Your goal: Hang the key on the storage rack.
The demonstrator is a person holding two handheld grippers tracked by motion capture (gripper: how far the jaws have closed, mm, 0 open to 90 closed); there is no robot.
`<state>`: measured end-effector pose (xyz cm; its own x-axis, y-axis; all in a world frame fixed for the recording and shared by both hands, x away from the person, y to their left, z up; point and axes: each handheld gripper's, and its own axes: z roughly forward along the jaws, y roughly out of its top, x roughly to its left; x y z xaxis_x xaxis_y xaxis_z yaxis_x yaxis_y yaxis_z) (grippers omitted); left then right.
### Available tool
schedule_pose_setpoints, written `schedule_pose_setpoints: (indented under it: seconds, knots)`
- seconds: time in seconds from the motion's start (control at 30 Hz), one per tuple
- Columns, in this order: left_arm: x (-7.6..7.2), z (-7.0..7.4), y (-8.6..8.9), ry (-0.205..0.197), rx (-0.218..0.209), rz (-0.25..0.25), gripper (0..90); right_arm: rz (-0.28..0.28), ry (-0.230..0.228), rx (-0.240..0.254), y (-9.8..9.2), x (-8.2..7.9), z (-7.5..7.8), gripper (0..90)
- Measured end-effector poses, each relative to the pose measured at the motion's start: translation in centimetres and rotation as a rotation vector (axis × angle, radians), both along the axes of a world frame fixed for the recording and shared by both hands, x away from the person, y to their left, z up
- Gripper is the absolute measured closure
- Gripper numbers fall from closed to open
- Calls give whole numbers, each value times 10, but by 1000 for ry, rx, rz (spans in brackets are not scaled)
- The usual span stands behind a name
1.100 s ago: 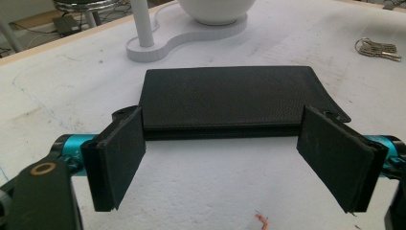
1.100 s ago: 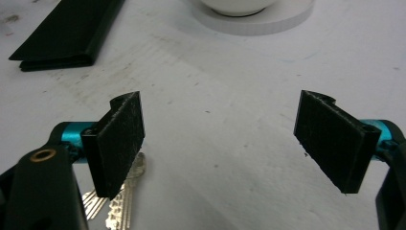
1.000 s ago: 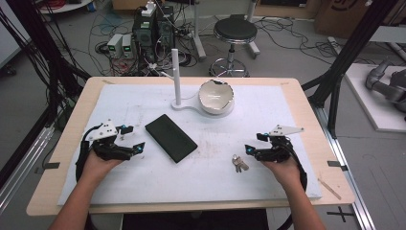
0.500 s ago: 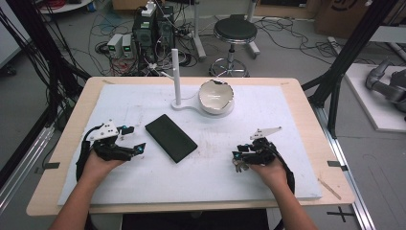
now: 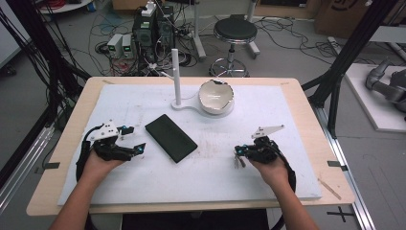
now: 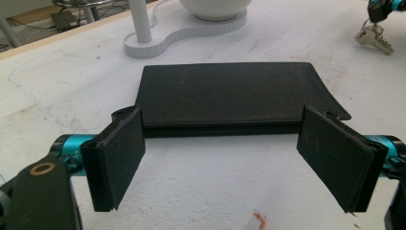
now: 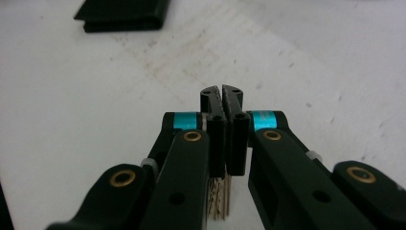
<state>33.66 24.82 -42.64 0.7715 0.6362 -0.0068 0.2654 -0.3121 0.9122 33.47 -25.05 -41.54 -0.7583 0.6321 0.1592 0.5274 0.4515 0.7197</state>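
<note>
Since the earlier frame, the right gripper has slid left and its jaws have just closed on the keys, apparently for lifting, at four o'clock from the wallet; left gripper waits wide.

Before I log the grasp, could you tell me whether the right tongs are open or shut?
Shut on the keys: the right tongs have just closed, pads together, keys hanging beneath.
</note>
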Motion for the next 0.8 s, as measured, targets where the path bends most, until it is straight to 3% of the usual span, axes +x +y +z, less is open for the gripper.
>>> schedule_pose_setpoints:
  seconds: [0.13,0.43,0.57,0.8]
  knots:
    - [0,0,0,1,0,1,170,10,-69,27,1,0,21,900]
    - [-1,1,-1,0,0,-1,170,46,-172,56,7,13,59,900]
    - [-2,2,-1,-2,-2,4,170,83,-195,39,15,26,76,900]
    - [-2,2,-1,-3,-2,3,170,115,-199,73,31,52,105,900]
